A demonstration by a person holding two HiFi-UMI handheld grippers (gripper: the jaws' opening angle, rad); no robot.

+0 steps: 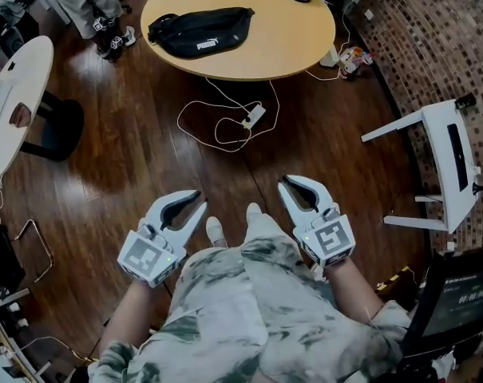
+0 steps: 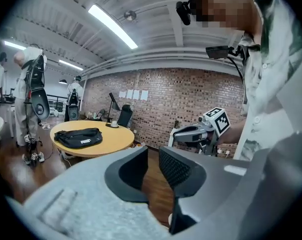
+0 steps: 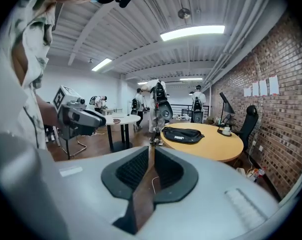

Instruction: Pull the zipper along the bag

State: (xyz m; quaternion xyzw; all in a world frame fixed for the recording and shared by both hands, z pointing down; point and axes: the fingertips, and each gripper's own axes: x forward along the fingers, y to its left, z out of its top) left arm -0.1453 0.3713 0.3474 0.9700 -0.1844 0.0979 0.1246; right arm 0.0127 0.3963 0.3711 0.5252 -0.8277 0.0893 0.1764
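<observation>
A black waist bag point(image 1: 199, 30) lies on the round wooden table point(image 1: 289, 30) across the room, far from both grippers. The same bag shows small in the left gripper view point(image 2: 80, 137) and the right gripper view point(image 3: 183, 134). I am standing back on the dark wood floor. My left gripper point(image 1: 196, 198) and right gripper point(image 1: 286, 182) hang low in front of my body, both pointing toward the table. Each has its jaws drawn together with only a thin slit and nothing between them, as seen for the left gripper point(image 2: 153, 151) and the right gripper point(image 3: 151, 149).
A white power strip with looped cable point(image 1: 253, 118) lies on the floor between me and the table. A white round table point(image 1: 9, 110) stands at left, a white stand point(image 1: 453, 162) at right, a dark monitor point(image 1: 457, 298) at lower right. Another person's feet point(image 1: 109, 34) are by the table.
</observation>
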